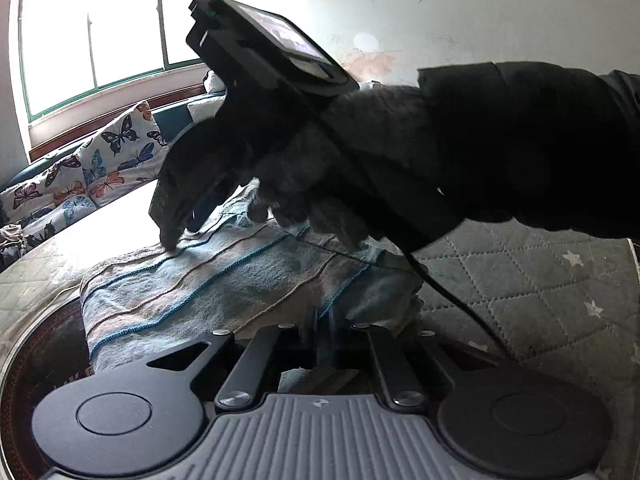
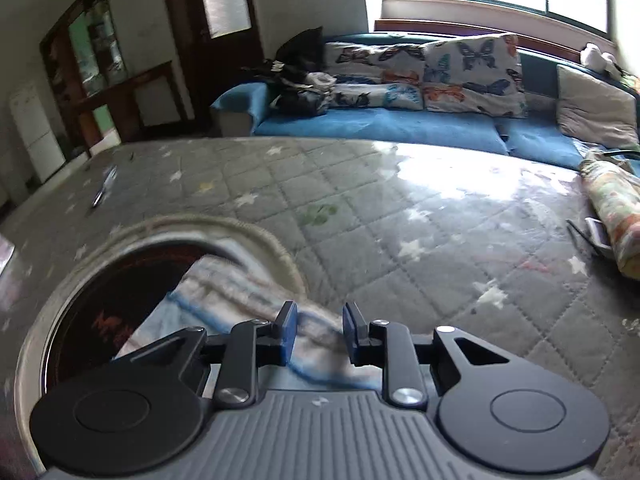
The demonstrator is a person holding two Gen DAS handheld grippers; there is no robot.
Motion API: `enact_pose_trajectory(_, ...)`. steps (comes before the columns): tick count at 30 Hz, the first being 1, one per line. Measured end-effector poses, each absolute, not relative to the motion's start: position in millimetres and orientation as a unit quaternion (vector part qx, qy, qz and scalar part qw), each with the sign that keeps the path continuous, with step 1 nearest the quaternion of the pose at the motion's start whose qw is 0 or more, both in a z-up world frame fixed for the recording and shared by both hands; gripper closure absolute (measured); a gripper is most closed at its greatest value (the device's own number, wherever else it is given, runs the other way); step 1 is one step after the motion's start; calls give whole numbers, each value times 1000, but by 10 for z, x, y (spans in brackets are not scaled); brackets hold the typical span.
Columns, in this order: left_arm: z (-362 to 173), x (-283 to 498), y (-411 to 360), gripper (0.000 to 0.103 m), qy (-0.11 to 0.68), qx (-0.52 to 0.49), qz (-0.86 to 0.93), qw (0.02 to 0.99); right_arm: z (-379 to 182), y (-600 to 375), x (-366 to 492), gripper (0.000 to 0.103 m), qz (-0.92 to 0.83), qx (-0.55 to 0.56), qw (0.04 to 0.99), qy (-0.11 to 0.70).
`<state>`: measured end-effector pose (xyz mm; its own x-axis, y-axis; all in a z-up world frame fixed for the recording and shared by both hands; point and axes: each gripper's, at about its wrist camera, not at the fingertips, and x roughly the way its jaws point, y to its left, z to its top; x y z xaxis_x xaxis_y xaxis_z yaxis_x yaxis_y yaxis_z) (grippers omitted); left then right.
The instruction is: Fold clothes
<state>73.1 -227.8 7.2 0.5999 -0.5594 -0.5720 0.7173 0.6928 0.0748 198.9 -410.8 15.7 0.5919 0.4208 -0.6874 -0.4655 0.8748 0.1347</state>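
Note:
A light blue and white striped garment (image 1: 224, 280) lies folded on the grey quilted mat, partly over a round dark opening. My left gripper (image 1: 320, 320) is shut on its near edge. My right gripper (image 1: 174, 236), held in a dark gloved hand, reaches across from the right in the left wrist view and its tips touch the garment's far left edge. In the right wrist view, my right gripper (image 2: 316, 332) is open with the garment (image 2: 224, 300) lying under and between its blue pads (image 2: 287, 334).
A grey quilted mat with stars (image 2: 400, 208) covers the surface. A round dark opening with a pale rim (image 2: 80, 304) sits at the left. A blue sofa with butterfly cushions (image 2: 420, 76) stands behind. A rolled patterned cloth (image 2: 616, 208) lies at the right.

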Motion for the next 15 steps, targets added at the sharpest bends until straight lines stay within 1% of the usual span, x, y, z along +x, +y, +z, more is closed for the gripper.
enact_pose_trajectory(3, 76, 731, -2267, 96, 263, 149, -362, 882, 220, -4194, 1990, 79, 237, -25, 896, 373)
enact_pose_trajectory(7, 73, 722, -2248, 96, 263, 149, -359, 883, 304, -4315, 1770, 79, 256, -20, 893, 369)
enact_pose_trajectory(12, 98, 715, -2259, 96, 267, 150, -358, 882, 245, -4448, 1530, 79, 256, -26, 890, 375)
enact_pose_trajectory(15, 160, 738, -2209, 93, 272, 136, -351, 886, 277, -4550, 1426, 78, 250, -10, 896, 367)
